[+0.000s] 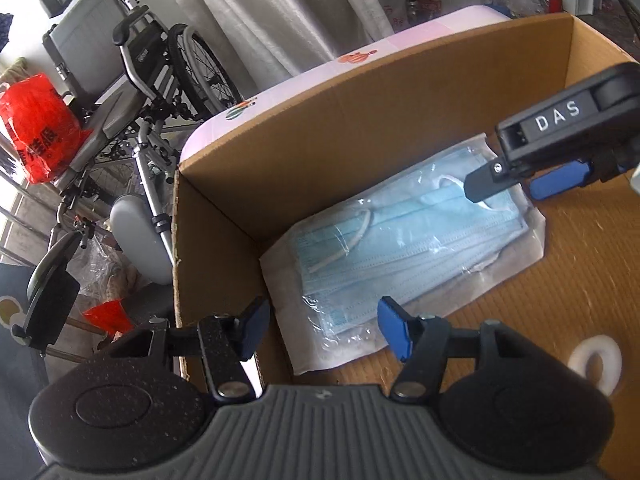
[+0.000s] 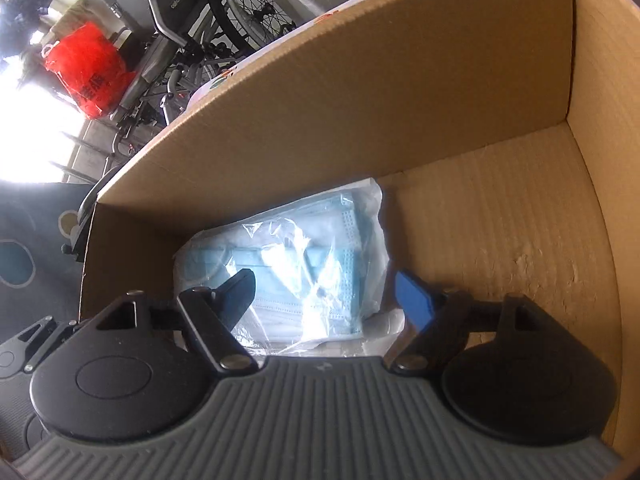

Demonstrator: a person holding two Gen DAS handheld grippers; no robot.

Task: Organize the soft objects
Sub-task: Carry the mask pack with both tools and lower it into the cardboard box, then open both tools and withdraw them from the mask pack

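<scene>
Item 1. Wheelchair (image 1: pixel 152 92): folded, parked outside the box near pale curtains; a red plastic bag (image 1: pixel 36 128) is seen on its seat.

Item 2. Cardboard box (image 1: pixel 360 120): open-topped, brown, corrugated. Its far wall is stood against a white surface printed with small coloured motifs. The floor of the box is largely bare on the right side.

Item 3. Pack of face masks (image 1: pixel 408 248): pale blue masks with white ear loops, sealed in a clear plastic wrapper. It is laid flat on the box floor, pushed into the left corner against the far and left walls. It is held by neither tool.

Item 4. Left gripper (image 1: pixel 320 328): poised over the near end of the pack. Its blue-padded fingers (image 1: pixel 394 332) are spread apart and released; nothing is pressed between them.

Item 5. Right gripper (image 2: pixel 326 294): hung above the other end of the pack, a lettered label shown on its side in the left wrist view. Its fingers (image 2: pixel 412 300) are parted wide and released, with the wrapper seen below the gap and not pinched.

Item 6. White ring (image 1: pixel 596 360): a small loop seen at the lower right of the box floor, apart from the pack.
</scene>
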